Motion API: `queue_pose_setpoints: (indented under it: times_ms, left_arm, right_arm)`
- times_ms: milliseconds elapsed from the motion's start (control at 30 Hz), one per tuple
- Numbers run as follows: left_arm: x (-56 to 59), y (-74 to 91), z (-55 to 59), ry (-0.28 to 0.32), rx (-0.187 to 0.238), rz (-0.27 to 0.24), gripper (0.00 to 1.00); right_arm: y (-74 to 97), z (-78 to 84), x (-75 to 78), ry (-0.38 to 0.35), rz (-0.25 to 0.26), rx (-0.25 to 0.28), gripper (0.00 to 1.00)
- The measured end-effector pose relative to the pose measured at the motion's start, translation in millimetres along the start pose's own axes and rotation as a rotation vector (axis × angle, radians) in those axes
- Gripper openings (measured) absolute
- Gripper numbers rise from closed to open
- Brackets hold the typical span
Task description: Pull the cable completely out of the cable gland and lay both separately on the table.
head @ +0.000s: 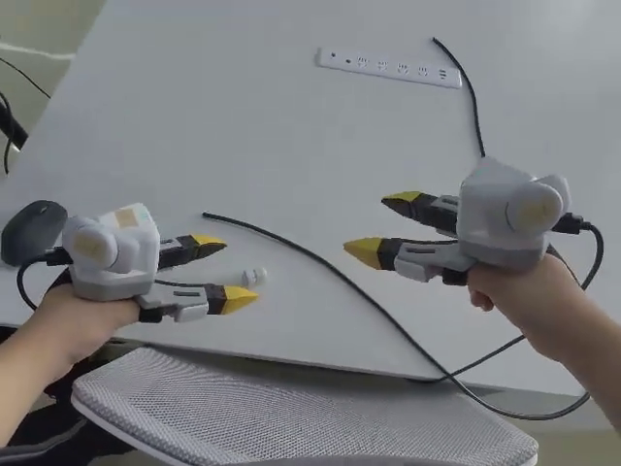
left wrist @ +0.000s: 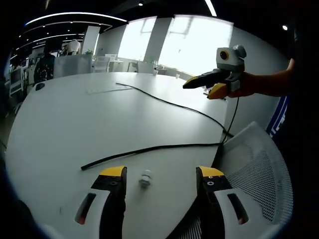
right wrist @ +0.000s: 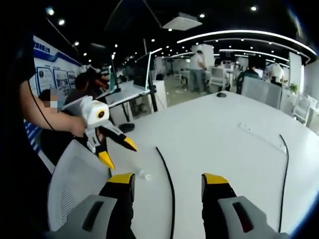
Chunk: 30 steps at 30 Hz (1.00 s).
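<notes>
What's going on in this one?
A person holds a two-jaw gripper in each hand over a white table. The left gripper and the right gripper are both open and hold nothing. The black cable lies on the table, with the small white cable gland apart from it, by the left gripper. The separation looks done.

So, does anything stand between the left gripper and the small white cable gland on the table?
Nothing visible does. The small white plastic cable gland lies on the bare white table just ahead of the left gripper, whose jaws stand open. The thin black cable lies beyond it, apart from it.
</notes>
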State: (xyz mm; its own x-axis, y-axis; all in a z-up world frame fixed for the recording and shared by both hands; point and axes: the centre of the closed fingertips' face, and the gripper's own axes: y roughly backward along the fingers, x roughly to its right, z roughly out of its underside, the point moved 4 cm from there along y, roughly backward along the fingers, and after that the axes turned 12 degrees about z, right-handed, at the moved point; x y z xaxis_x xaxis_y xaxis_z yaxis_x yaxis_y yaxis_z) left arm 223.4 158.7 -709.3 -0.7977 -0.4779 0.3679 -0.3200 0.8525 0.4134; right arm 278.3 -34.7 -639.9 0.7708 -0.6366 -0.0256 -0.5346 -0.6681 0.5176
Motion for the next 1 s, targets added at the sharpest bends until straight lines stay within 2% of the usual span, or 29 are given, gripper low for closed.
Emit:
queue_pose_setpoints:
  times_ms: [167, 233, 500, 600, 633, 667, 833, 1000]
  left_arm:
    - [7.7, 6.4, -4.3, 0.01, 0.021, -0.003, 0.61]
    - [10.4, 7.9, -4.6, 0.018, 0.025, -0.001, 0.63]
    - [14.0, 16.9, -2.7, 0.009, 0.013, -0.031, 0.71]
    - [13.2, 20.3, 0.4, 0.014, 0.015, -0.038, 0.73]
    - [12.5, 23.1, 3.9, 0.016, 0.007, -0.045, 0.73]
    - [11.8, 25.9, 7.4, 0.018, -0.001, -0.052, 0.77]
    - [10.8, 31.9, 12.5, 0.032, -0.012, -0.059, 0.8]
    - [11.7, 37.7, 14.3, 0.029, -0.022, -0.067, 0.82]
  right_arm:
    - [16.7, 14.4, -3.1, -0.051, 0.026, 0.009, 0.58]
    - [24.1, 27.4, -1.3, -0.081, 0.046, 0.006, 0.6]
    - [46.0, 58.0, -4.1, -0.139, 0.08, -0.009, 0.66]
    - [51.3, 70.1, -4.2, -0.168, 0.095, -0.03, 0.68]
    - [56.3, 80.8, -8.9, -0.17, 0.104, -0.051, 0.7]
    - [57.2, 81.9, -10.1, -0.169, 0.103, -0.051, 0.72]
    - [58.9, 90.6, -13.7, -0.17, 0.101, -0.066, 0.76]
    - [61.4, 99.9, -16.7, -0.157, 0.095, -0.11, 0.82]
